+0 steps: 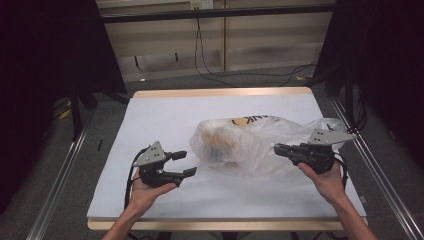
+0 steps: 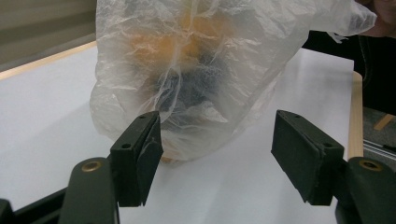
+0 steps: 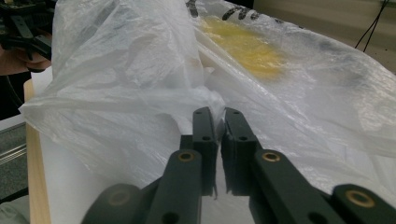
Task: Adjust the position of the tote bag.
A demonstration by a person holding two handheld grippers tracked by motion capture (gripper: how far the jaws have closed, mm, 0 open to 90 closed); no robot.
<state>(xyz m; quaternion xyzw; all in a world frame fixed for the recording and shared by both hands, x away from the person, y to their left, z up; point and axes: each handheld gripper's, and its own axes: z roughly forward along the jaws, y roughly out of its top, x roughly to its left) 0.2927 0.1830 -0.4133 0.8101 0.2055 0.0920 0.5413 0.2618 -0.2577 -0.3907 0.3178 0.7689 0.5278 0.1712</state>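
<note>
bag: a thin translucent plastic bag (image 1: pixel 250 145) was laid on its side near the middle of the worktop (image 1: pixel 160 120), printed side up, with dark lettering and a yellow mark seen on top.
bag contents: orange and dark grey lumps were seen bunched at the bag's left end; what they were could not be told through the film.
bag mouth: loose film was spread toward the right edge, so the opening was judged to be at that end.
right gripper: the right gripper (image 1: pixel 283 149) was pressed into the loose film at the bag's right part, fingers (image 3: pixel 204 135) brought nearly together; film was bunched at their tips, but whether any was pinched between them could not be told.
reason, right: that end was probably meant to be pinned or lifted.
left gripper: the left gripper (image 1: pixel 184 164) was held just beside the bag's left end, apart from it, fingers (image 2: pixel 137 149) spread wide, nothing between them.
reason, left: it was aimed at the filled end, judged ready for a grasp there.
worktop: white cover, wooden rim, otherwise bare.
</note>
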